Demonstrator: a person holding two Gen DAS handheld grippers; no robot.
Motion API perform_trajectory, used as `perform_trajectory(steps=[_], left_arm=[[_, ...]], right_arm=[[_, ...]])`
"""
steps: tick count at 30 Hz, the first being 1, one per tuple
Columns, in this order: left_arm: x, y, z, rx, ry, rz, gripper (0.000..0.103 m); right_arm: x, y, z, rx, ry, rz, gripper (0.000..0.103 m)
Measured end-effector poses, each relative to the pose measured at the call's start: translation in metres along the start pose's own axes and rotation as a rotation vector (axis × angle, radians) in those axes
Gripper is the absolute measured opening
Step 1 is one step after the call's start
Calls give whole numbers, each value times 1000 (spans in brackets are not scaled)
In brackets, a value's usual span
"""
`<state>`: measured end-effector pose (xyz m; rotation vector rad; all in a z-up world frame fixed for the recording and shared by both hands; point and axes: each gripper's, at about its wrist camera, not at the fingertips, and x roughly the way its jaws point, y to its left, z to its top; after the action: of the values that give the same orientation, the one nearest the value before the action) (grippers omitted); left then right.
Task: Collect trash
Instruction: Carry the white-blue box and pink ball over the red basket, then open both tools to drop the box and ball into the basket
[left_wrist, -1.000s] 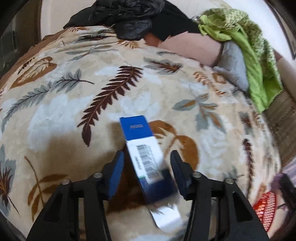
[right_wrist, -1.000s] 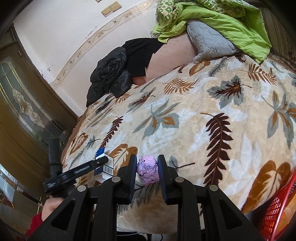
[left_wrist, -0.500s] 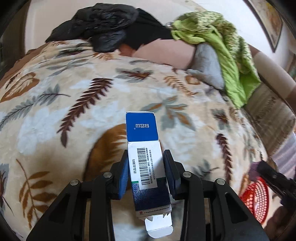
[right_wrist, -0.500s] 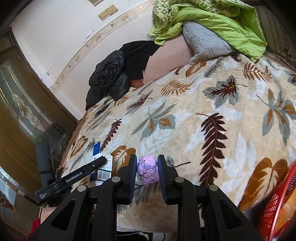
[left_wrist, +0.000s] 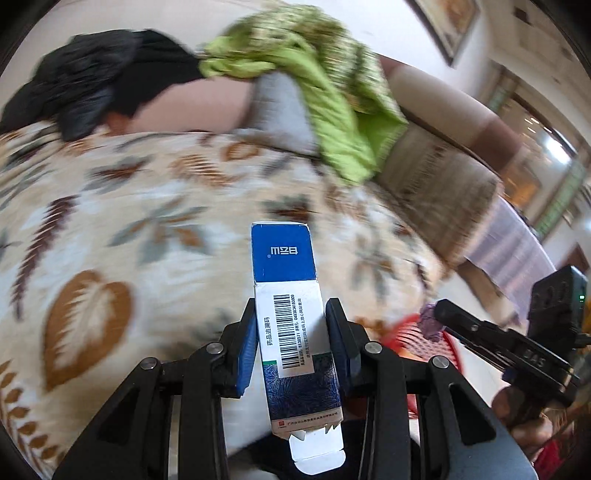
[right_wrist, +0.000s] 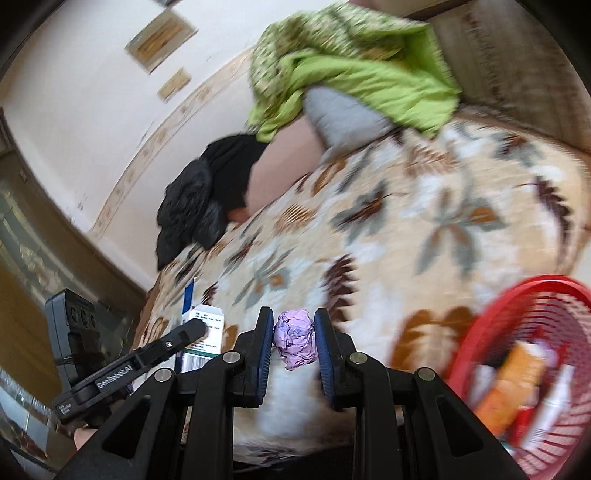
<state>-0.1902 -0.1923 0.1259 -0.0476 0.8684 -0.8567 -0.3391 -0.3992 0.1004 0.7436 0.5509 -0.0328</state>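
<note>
My left gripper (left_wrist: 291, 314) is shut on a blue and white medicine box (left_wrist: 291, 314) with a barcode, held above the leaf-patterned blanket (left_wrist: 129, 229). The box also shows in the right wrist view (right_wrist: 201, 339). My right gripper (right_wrist: 293, 328) is shut on a crumpled purple paper ball (right_wrist: 295, 343). In the left wrist view the right gripper (left_wrist: 439, 314) carries the ball (left_wrist: 430, 325) over a red mesh basket (left_wrist: 417, 343). In the right wrist view the red basket (right_wrist: 517, 317) sits at the lower right with orange and white packaging inside.
A green quilt (left_wrist: 325, 92) and grey pillow (left_wrist: 280, 107) lie at the bed's far end, beside a black jacket (left_wrist: 92, 85). A brown sofa or bed frame (left_wrist: 443, 173) stands to the right. A wooden door frame (right_wrist: 48, 258) is at the left.
Both grippers have swung right toward the red basket, still holding the box and the paper ball. The basket is now much larger in the right wrist view. The views are motion-blurred.
</note>
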Motion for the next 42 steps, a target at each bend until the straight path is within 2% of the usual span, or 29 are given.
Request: perform_trajectory(steps=[5,8,11,16,20,21,23,26,28,30,34,38,40,42], left_arm=[[29,-75,2,86,82,-162,34],[49,-112,-2,123,134,-229,34],[73,-147,-10,175,182,-262,34],[107,-179,-24,230,252,-295,34],[121,-188,-33,246,287,-298,41],[120,-188,-34,245,285,-294,43],[117,-185,-34,246,267,-275,49],[101,-178,-30,260,194,-214,58],[85,-175,-28,291,116,-148,71],[67,-171,-27,314,51,-95,78],[32,-157,-27,350,-62,4,89],[7,-141,-30,363,-117,80,93],[-5,-134,-36,377,-139,136,98],[-15,-129,-39,380,-153,157,98]], right_arm=[[-62,-52,1,78,-75,-111,24],[-89,-83,-2,133,-104,-178,24],[-107,-111,-5,187,-118,-225,24],[-108,-132,-6,232,-108,-263,27],[-106,-143,-7,251,-95,-295,45],[-106,-145,-7,251,-96,-304,49],[-108,-144,-7,243,-98,-313,49],[-111,-133,-7,190,-116,-370,53],[-112,-119,-7,133,-128,-425,60],[-112,-102,-9,80,-144,-467,74],[-109,-67,-17,-36,-173,-562,86],[-110,-39,-27,-82,-197,-610,93],[-111,-31,-32,-77,-212,-638,96],[-115,-23,-40,-49,-244,-693,102]])
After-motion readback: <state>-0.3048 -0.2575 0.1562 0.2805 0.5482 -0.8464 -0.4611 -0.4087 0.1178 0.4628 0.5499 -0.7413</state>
